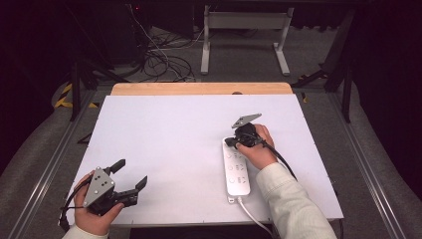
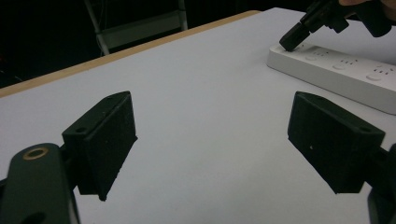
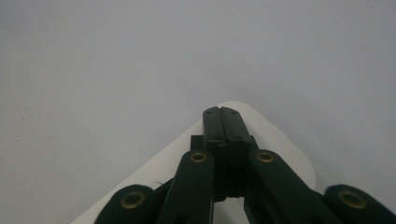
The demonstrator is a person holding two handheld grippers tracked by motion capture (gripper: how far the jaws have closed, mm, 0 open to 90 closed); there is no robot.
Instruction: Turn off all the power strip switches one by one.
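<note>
Two grippers, only one at work: my left gripper [image 1: 130, 175] idles with jaws wide apart at the lower left of the table [image 1: 164, 129]. Farther in, right of centre, my right gripper [image 1: 230, 142], jaws pressed together on nothing, tips down onto the far end of the white power strip [image 1: 237, 172], whose long axis runs away from me.

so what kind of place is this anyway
Most likely a lab or workshop set up for recording, not a home. A bare white table stands on a carpeted floor with loose cables behind it, dark surroundings all round, and the frame of a second bench beyond.
</note>
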